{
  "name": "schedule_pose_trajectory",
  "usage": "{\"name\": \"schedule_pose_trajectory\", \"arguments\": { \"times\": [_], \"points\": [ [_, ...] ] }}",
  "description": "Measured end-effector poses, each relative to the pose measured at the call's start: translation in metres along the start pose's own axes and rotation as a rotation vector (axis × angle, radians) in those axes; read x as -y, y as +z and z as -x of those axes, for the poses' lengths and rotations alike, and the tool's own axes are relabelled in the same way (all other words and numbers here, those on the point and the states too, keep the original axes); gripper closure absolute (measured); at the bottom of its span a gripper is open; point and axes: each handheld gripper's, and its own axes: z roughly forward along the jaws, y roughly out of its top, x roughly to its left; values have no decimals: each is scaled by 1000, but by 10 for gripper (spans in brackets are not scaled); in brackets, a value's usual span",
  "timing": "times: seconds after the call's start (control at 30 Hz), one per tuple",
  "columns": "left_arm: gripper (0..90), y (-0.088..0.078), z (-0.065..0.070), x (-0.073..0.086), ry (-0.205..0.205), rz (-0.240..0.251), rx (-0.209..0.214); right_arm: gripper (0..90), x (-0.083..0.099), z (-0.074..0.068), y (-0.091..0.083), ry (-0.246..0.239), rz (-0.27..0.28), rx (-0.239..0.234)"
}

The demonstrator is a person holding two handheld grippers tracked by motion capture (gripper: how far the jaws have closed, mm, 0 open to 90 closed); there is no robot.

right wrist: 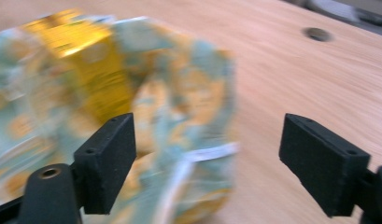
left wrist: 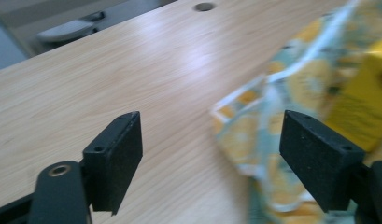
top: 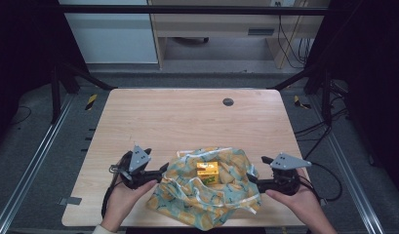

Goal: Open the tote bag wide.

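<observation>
1. High view: a patterned cloth (top: 207, 192) lies crumpled at the near edge of the table (top: 187, 117), a yellow box (top: 208, 170) resting on it. The left gripper (top: 164, 171) and right gripper (top: 249, 179) sit just beside its two sides.
2. Left gripper view: jaws spread wide, gripping nothing (cloth edge near the right jaw).
3. Right gripper view: jaws apart, empty; blurred cloth and box behind the left jaw.

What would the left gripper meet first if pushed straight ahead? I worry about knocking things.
Likely the crumpled yellow-and-teal patterned cloth, just ahead of the open left gripper; the yellow box lies beyond.
</observation>
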Motion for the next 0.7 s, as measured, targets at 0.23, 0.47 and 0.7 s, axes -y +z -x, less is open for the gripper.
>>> {"name": "schedule_pose_trajectory", "arguments": {
  "times": [0.23, 0.47, 0.7],
  "points": [
    [172, 7, -44, 26, -92, -83, -119, 126, 9, 35, 13, 146, 12, 130],
    [149, 12, -71, 47, -111, -166, -195, 89, 28, 58, 21, 226, -28, 235],
    [101, 13, -84, 58, -144, -221, -209, 72, 45, 74, 33, 286, -79, 302]
  ]
}}
